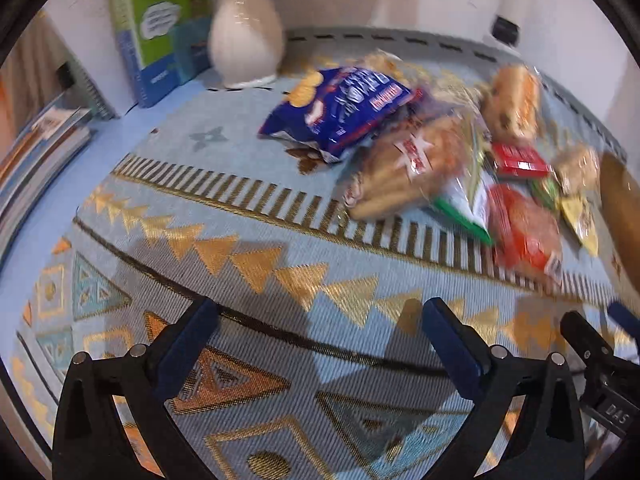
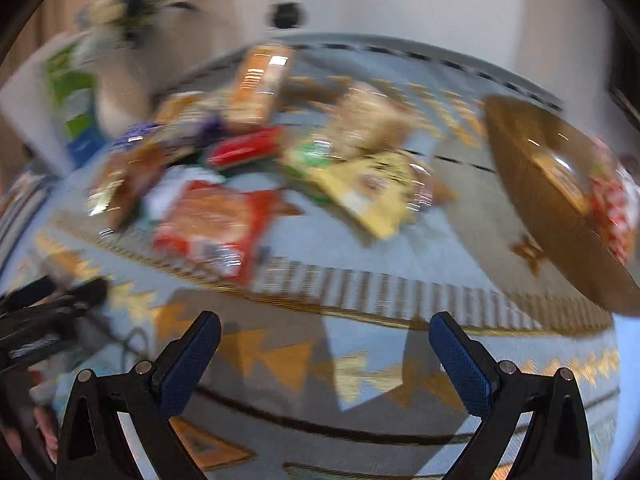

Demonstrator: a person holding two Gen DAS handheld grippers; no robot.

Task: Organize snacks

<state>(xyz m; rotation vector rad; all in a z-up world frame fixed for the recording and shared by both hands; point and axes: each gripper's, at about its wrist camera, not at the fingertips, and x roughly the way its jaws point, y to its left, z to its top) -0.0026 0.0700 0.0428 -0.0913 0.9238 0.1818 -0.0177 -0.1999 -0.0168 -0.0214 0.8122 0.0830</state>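
2 grippers are hovering wide open and empty over the patterned tablecloth [image 1: 248, 248]: the left gripper [image 1: 316, 316] near its front edge, the right gripper [image 2: 325, 330] beside it. Toward the far edge, a heap of snack packets [image 1: 432, 148] is lying flat. A blue chip bag [image 1: 340, 108] is pointing its long axis toward the white vase [image 1: 246, 36] at the far left corner. A wooden bowl [image 2: 536, 184] is sitting at the right edge, with a red-and-white packet [image 2: 612, 204] inside.
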